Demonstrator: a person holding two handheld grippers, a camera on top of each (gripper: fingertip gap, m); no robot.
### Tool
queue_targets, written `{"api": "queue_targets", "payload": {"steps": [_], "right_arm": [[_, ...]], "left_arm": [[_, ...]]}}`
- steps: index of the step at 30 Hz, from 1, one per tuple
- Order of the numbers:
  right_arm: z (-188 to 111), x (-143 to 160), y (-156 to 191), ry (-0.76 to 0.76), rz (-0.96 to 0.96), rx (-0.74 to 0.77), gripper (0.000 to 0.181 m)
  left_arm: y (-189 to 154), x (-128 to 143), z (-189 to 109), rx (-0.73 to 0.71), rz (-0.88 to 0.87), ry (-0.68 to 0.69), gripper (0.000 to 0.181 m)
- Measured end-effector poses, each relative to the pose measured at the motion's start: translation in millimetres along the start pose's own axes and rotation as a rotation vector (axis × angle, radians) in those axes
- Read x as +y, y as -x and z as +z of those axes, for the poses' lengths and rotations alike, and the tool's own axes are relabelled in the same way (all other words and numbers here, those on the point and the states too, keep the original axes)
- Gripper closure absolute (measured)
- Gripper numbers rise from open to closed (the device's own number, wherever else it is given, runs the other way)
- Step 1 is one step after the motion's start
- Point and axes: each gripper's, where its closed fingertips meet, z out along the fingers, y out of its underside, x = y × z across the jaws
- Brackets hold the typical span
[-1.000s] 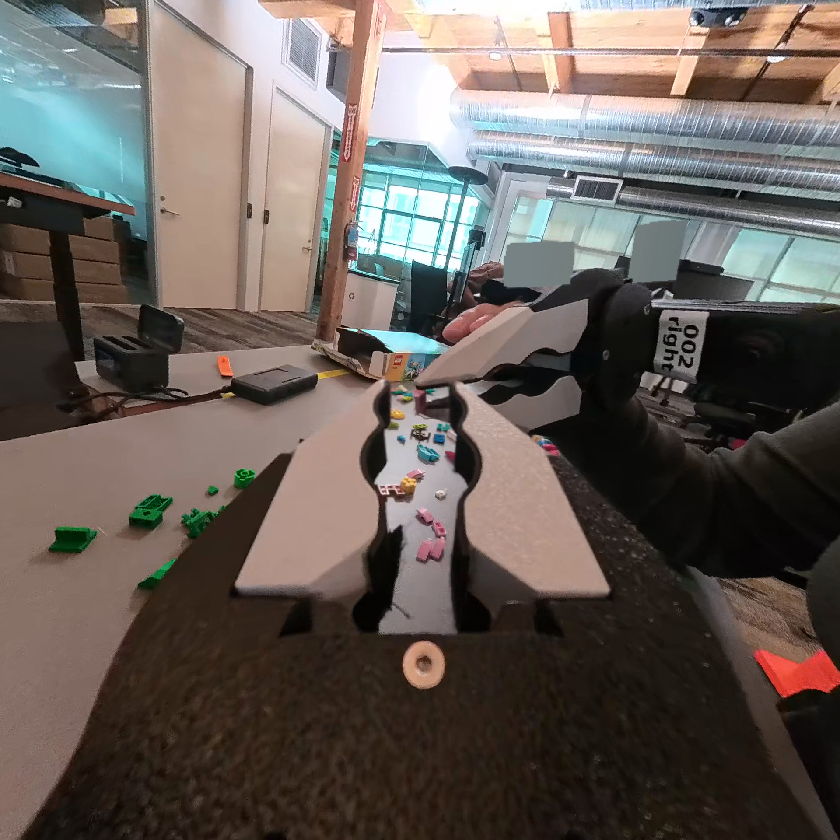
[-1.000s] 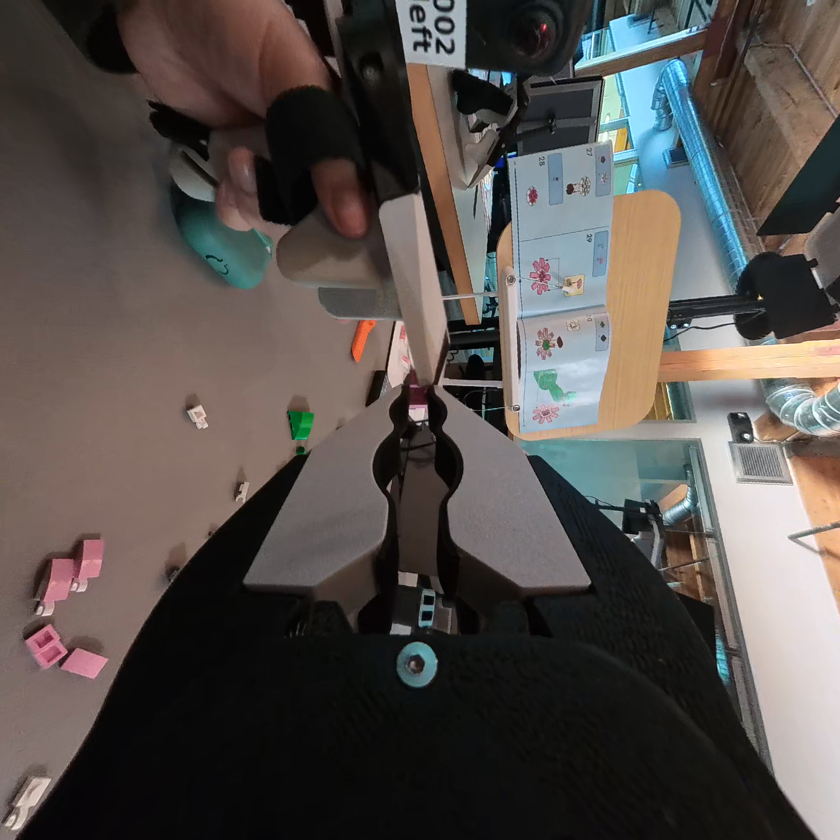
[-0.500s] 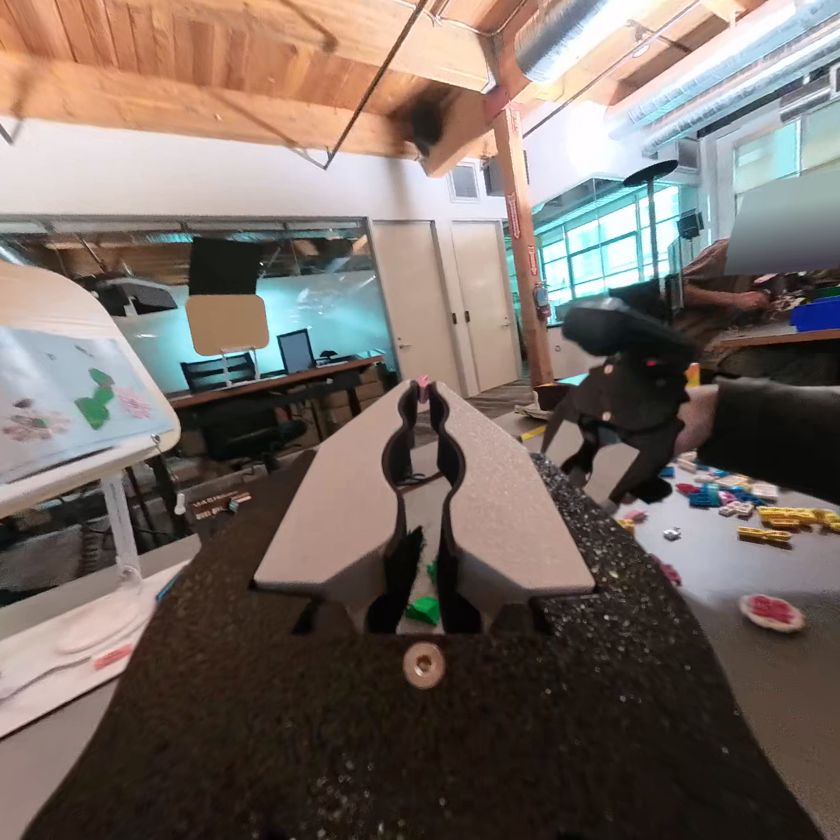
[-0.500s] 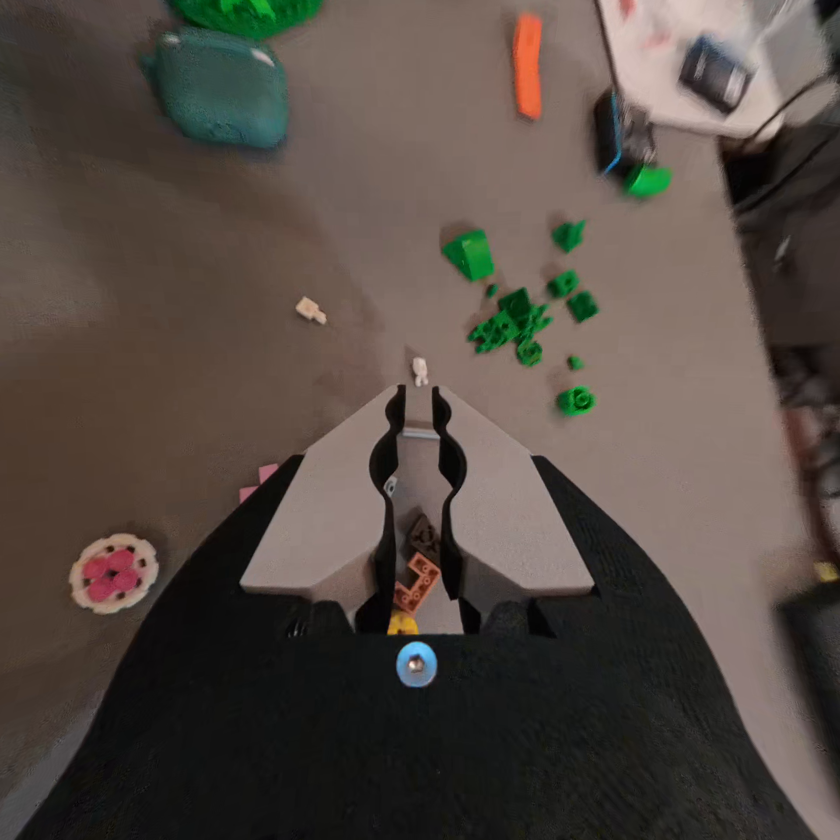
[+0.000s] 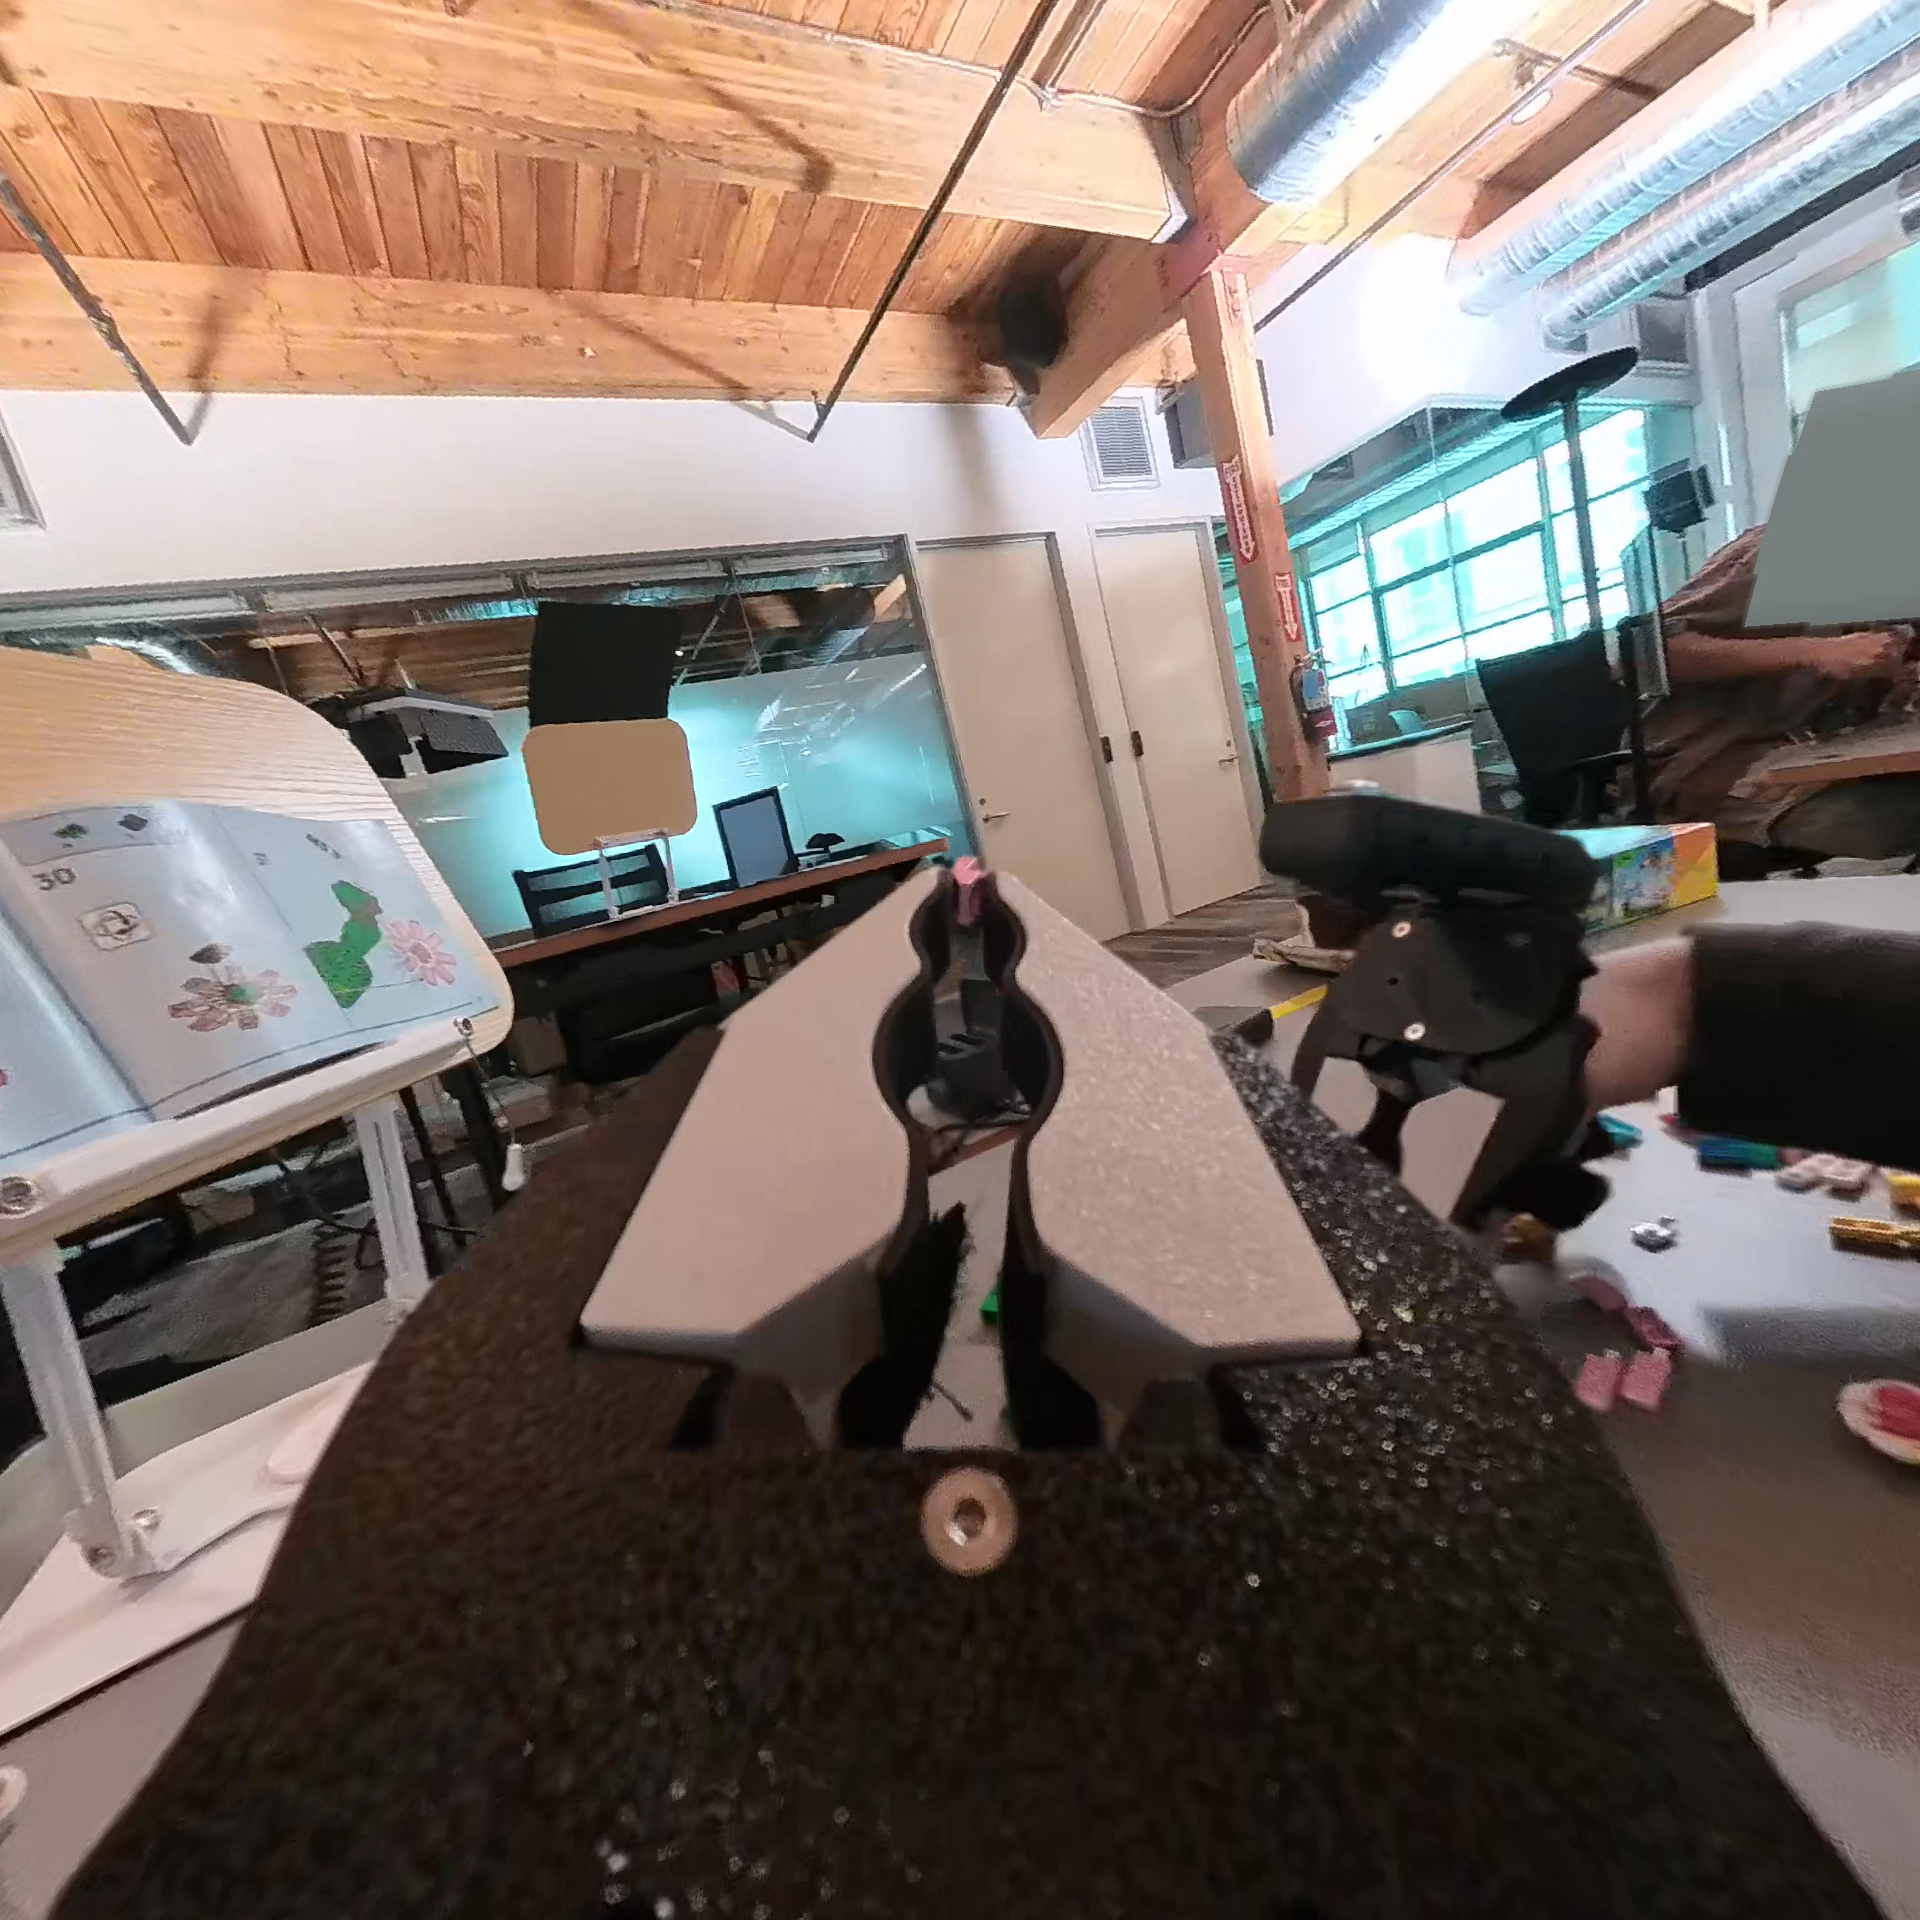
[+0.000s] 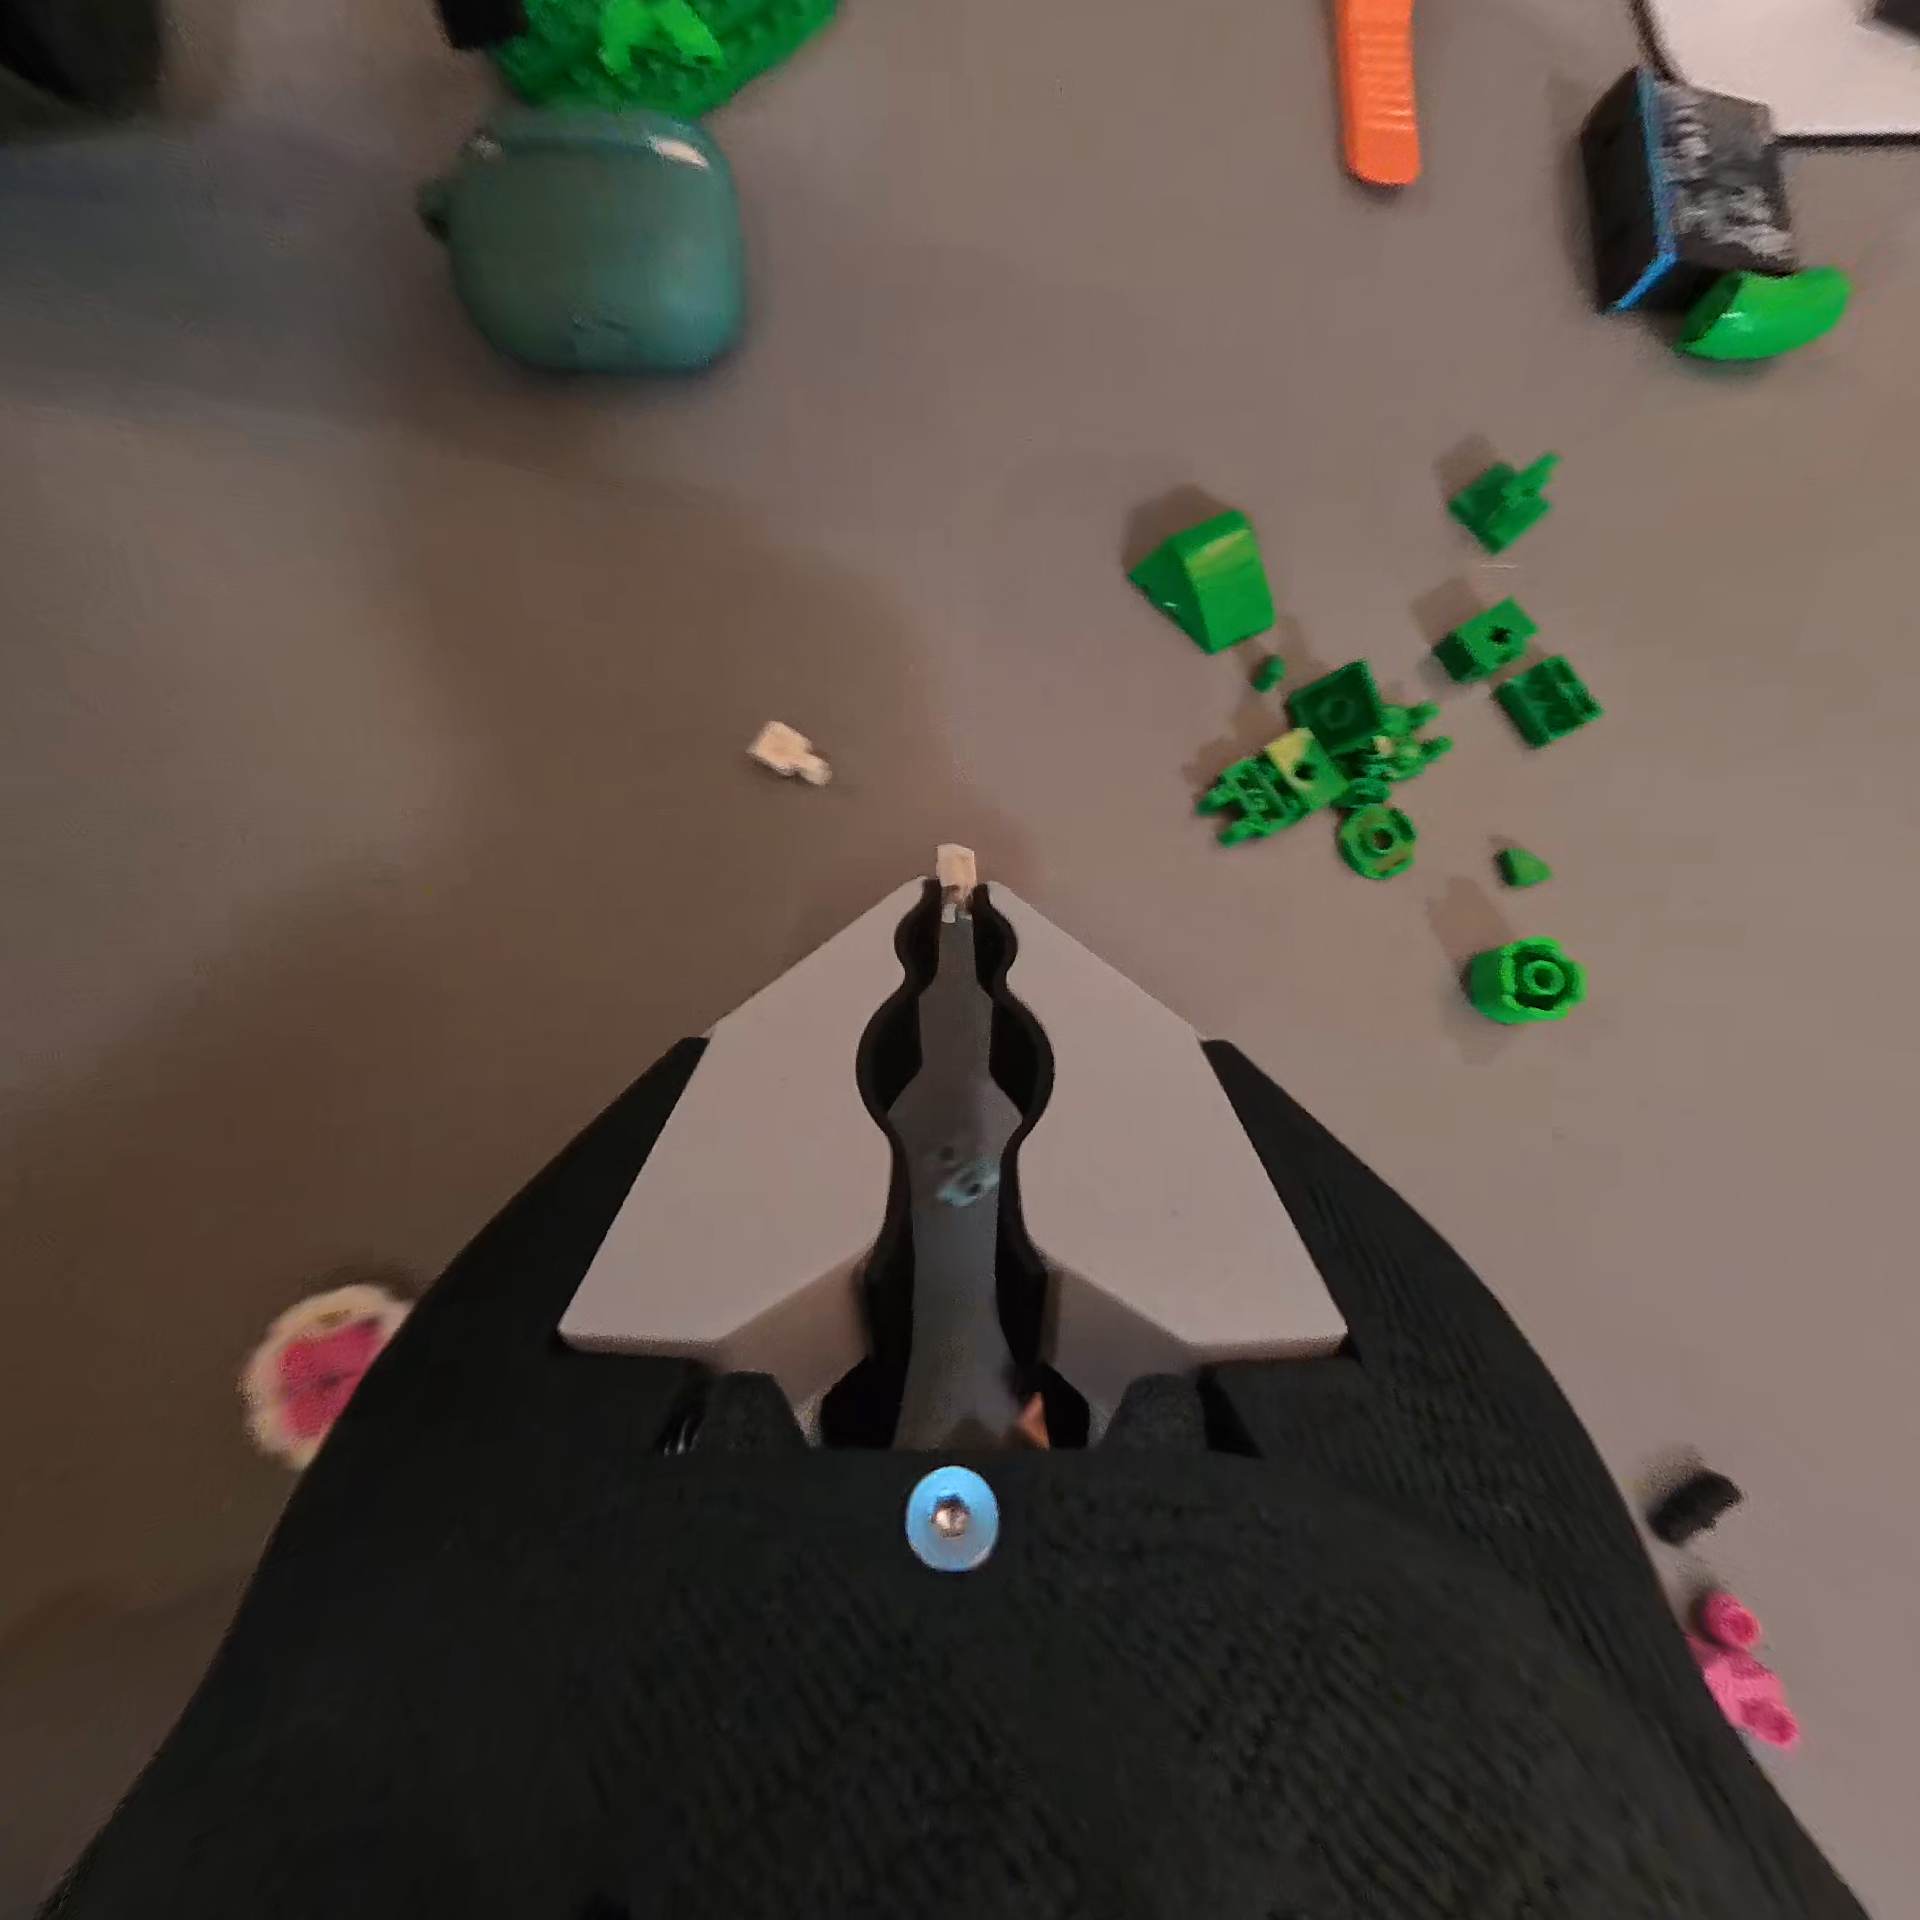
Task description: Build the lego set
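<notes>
My left gripper is raised off the table and shut on a small pink lego piece at its tips. My right gripper points down at the grey table, and its tips are closed on a small white piece that lies on the table. It also shows in the left wrist view, low over the table at the right. A second white piece lies just beyond it to the left. Loose green pieces lie to the right.
An open instruction booklet stands on a wooden stand at the left. A teal pouch, a green build, an orange separator and a black box lie farther off. A pink flower disc and pink pieces lie near. There is about 20 cm between the tips of the two grippers.
The grippers met at the tips a second ago, then parted. The left lifted away with the pink piece. The right swung down to the table and closed on the white piece.
</notes>
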Motion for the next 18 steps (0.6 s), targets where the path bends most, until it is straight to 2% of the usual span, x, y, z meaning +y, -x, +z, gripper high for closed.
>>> {"api": "queue_targets", "payload": {"steps": [3,7,10,12,15,18], "right_arm": [[-13,5,38,0.140,0.071,-0.169,0.176],[-32,29,93,0.480,0.173,-0.402,0.176],[-44,32,103,0.653,0.223,-0.511,0.177],[-50,35,106,0.761,0.246,-0.576,0.177],[-50,44,102,0.919,0.312,-0.580,0.177],[-44,48,98,1.000,0.412,-0.574,0.177]], "left_arm": [[2,-3,-1,-0.017,0.035,-0.012,0.179],[-3,-5,-1,-0.009,0.075,-0.026,0.179],[-14,-9,-1,0.008,0.106,-0.051,0.179],[-23,-13,-2,0.006,0.196,-0.072,0.179],[-40,-23,-5,-0.004,0.378,-0.128,0.179],[-58,-29,-7,0.032,0.454,-0.163,0.179]]}}
